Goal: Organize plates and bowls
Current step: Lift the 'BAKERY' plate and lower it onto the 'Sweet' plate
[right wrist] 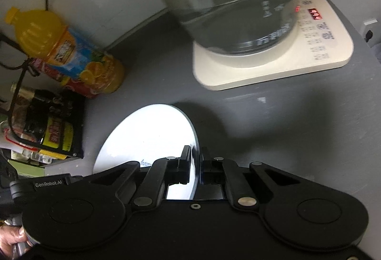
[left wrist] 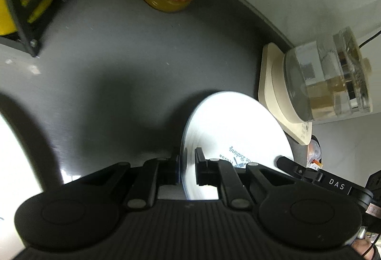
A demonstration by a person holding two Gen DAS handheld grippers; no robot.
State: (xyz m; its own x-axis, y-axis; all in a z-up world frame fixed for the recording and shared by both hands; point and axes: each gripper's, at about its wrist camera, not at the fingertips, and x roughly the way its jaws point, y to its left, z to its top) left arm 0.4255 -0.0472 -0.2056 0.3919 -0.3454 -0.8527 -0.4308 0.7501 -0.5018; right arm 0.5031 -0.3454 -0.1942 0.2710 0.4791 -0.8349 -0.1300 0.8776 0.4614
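Left tongs (left wrist: 188,164), clenched on the near rim of a white plate (left wrist: 238,131); right tongs (right wrist: 196,162), clamped on its opposite rim. Plate held tilted above the grey worktop (left wrist: 119,50). Beyond: glass kettle (right wrist: 235,5) on cream base (right wrist: 273,69); orange juice bottle (right wrist: 71,50).

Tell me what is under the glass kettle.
The glass kettle stands on its cream base, which rests on the grey counter. The base's middle is covered by the kettle; a red display shows beside it.

Home kitchen counter: glass kettle (right wrist: 233,10) on heating base (right wrist: 316,46), juice bottle (right wrist: 69,50), dark worktop (left wrist: 114,50).
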